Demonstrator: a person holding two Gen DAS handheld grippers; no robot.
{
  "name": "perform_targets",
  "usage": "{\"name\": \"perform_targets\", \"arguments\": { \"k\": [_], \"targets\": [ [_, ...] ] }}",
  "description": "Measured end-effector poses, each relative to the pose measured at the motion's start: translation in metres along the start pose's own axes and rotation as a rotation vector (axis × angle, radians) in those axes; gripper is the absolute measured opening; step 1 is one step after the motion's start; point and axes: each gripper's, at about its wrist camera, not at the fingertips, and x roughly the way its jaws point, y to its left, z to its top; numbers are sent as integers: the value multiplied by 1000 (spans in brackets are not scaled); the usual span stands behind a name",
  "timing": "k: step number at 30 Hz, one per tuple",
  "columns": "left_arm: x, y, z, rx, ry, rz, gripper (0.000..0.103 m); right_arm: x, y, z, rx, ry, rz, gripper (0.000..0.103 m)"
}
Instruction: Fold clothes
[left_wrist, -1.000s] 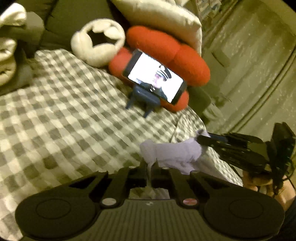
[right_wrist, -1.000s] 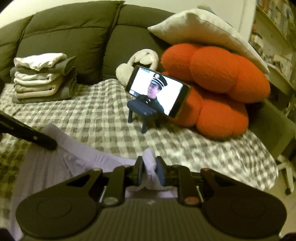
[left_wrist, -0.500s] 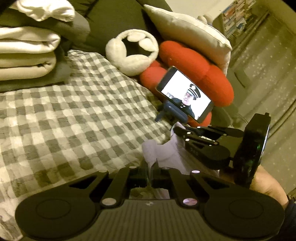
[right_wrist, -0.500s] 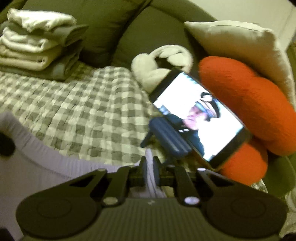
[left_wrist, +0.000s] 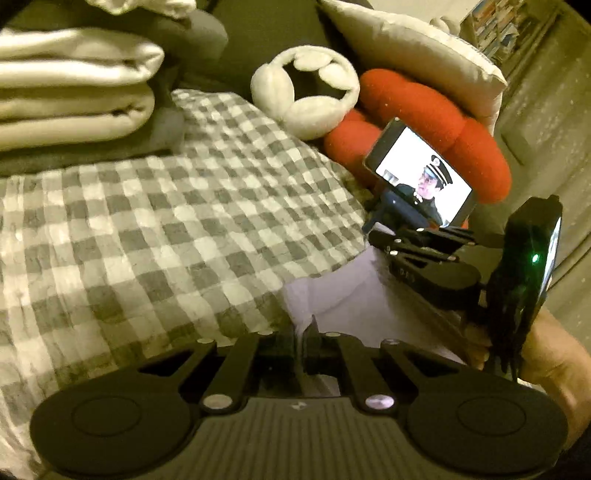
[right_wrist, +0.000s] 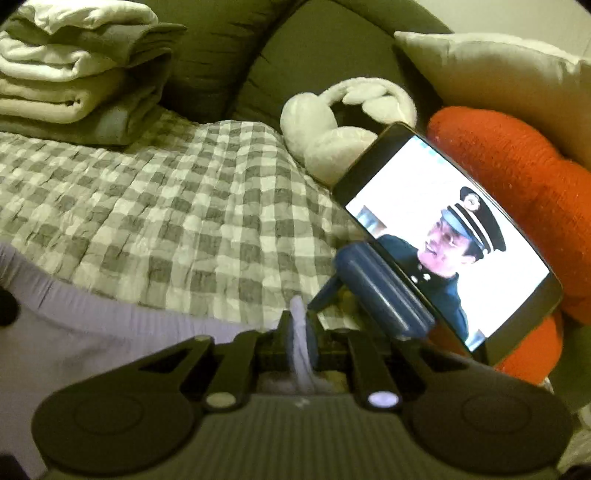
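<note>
The left gripper (left_wrist: 303, 334) has its fingers pinched together on a corner of the pale lilac garment (left_wrist: 343, 295), a fold of the cloth standing up between them. The right gripper (right_wrist: 298, 328) is likewise clamped on another edge of the same garment (right_wrist: 74, 332), a narrow strip of fabric squeezed between its fingers. In the left wrist view the garment spreads from the fingers toward 2 o'clock, where the right gripper (left_wrist: 384, 240) bites into it, with a person's hand (left_wrist: 546, 354) behind that tool at 3 o'clock. In the right wrist view the garment stretches away toward 9 o'clock, its ribbed hem lying against the checked blanket (right_wrist: 177, 206) that covers the sofa seat. Just beyond the right fingers, at 1 o'clock, a phone (right_wrist: 447, 251) leans on a small blue stand (right_wrist: 384, 291) with its screen lit. Behind it sit an orange cushion (right_wrist: 517, 173), white fluffy earmuffs (right_wrist: 343, 122) and a cream pillow (right_wrist: 498, 70). At 10 o'clock a stack of folded clothes (right_wrist: 74, 74) rests on the blanket against the dark sofa back (right_wrist: 314, 48).
</note>
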Motion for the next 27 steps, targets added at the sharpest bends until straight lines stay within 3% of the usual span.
{"name": "perform_targets", "arguments": {
  "k": [4, 6, 10, 17, 23, 27],
  "targets": [
    [-7, 3, 5, -9, 16, -18, 9, -10, -10, 9, 54, -35, -19, 18],
    [-11, 5, 7, -13, 23, -20, 13, -25, -20, 9, 109, -58, -39, 28],
    [-19, 15, 10, -14, 47, 3, 19, -55, -47, -6, 251, -68, -7, 28],
    [-32, 14, 32, -1, 11, -13, 19, -102, -50, -48, 263, 20, 11, 28],
    [13, -35, 49, 143, 109, -112, 26, -150, -68, -89, 394, 120, -41, 27],
    [66, -68, 47, 246, 182, -80, 26, -181, -82, -117, 489, 195, -93, 28]
  ]
}}
